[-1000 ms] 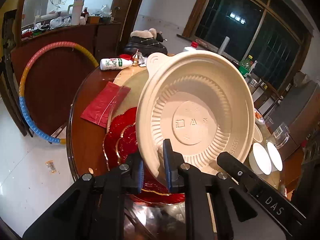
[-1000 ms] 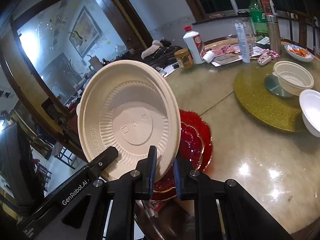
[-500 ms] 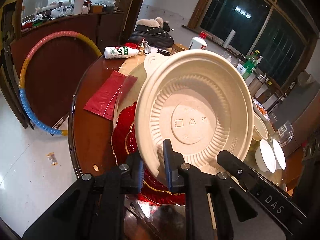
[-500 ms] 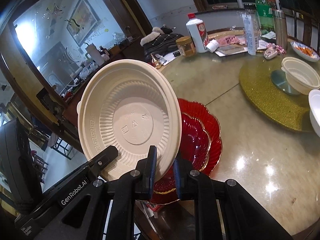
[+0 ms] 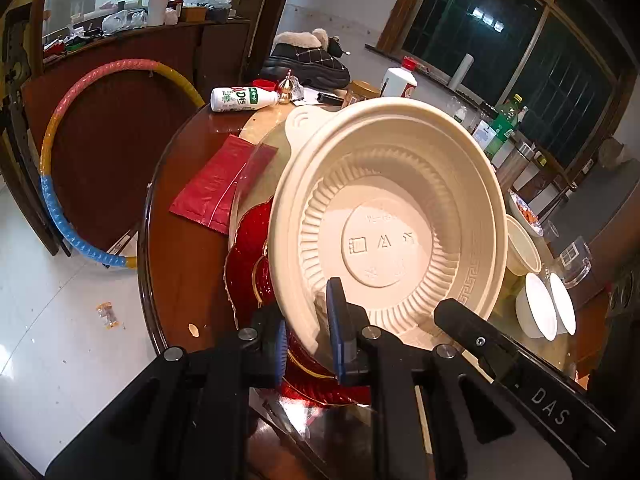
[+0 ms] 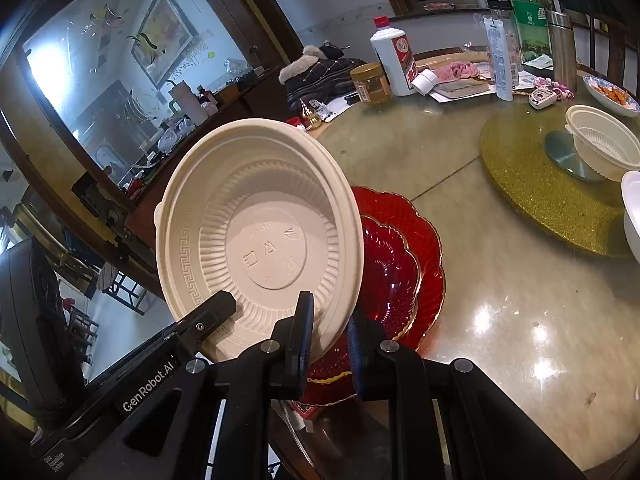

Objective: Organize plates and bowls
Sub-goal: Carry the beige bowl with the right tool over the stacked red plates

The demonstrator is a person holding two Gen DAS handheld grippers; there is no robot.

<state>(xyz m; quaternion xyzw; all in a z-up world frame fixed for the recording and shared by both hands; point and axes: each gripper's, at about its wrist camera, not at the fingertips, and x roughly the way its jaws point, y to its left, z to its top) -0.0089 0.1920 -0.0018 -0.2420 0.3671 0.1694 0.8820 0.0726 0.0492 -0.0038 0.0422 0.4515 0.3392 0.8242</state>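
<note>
Between the pads of both the left gripper (image 5: pixel 310 332) and the right gripper (image 6: pixel 326 338), each clamped on its near rim, the cream bowl (image 5: pixel 384 232) hung tilted above the red plates (image 6: pixel 404 264), where such thin edge grips risked it slipping onto them.

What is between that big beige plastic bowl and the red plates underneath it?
Nothing visible. The beige ribbed plastic bowl, gripped at its rim by both the left tool and the right tool, hangs tilted over the stacked red scalloped glass plates, whose visible part is bare.
</note>
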